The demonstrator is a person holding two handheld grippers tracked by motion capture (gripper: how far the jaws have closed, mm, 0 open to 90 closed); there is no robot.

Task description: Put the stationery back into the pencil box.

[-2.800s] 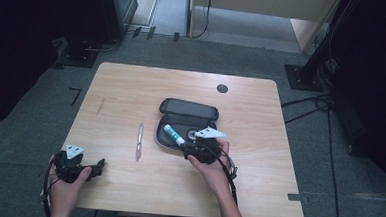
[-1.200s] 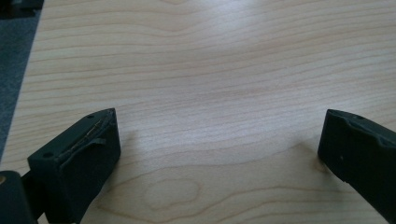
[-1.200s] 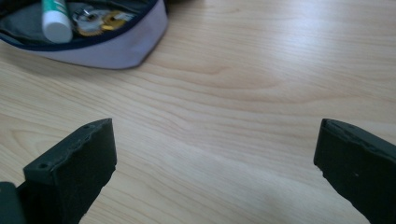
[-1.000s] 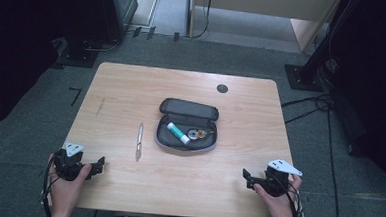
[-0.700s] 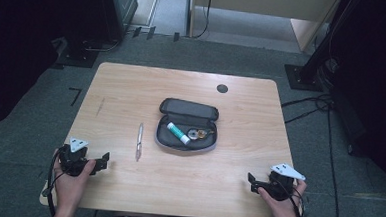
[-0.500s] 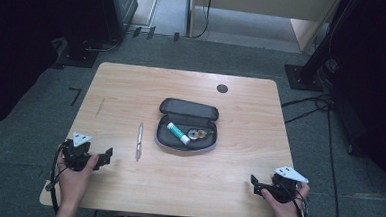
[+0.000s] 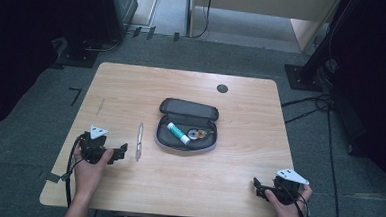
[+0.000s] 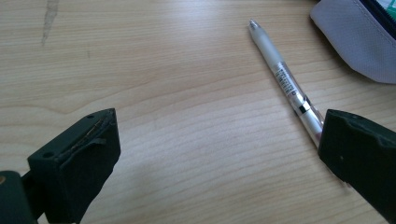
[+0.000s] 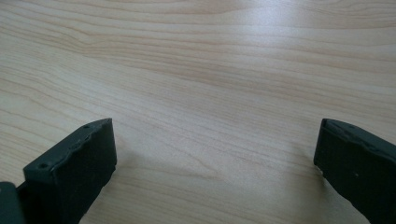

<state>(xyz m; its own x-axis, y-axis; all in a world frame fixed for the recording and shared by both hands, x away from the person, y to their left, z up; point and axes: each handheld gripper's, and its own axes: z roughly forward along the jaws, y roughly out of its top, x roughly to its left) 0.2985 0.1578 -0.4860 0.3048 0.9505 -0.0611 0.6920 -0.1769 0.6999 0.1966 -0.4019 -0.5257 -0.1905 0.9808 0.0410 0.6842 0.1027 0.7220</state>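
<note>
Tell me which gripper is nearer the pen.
Left. The left gripper sits just beside the pen, jaws open toward it. The right gripper rests far off at the table's near right corner, past the pencil case.

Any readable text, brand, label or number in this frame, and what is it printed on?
Nothing can be read.
Pen: a printed label band on its barrel, with print too small and blurred to make out.
Glue stick in the open pencil case: no lettering can be made out at this size.
Left gripper, right gripper and the table: no markings visible.
</note>
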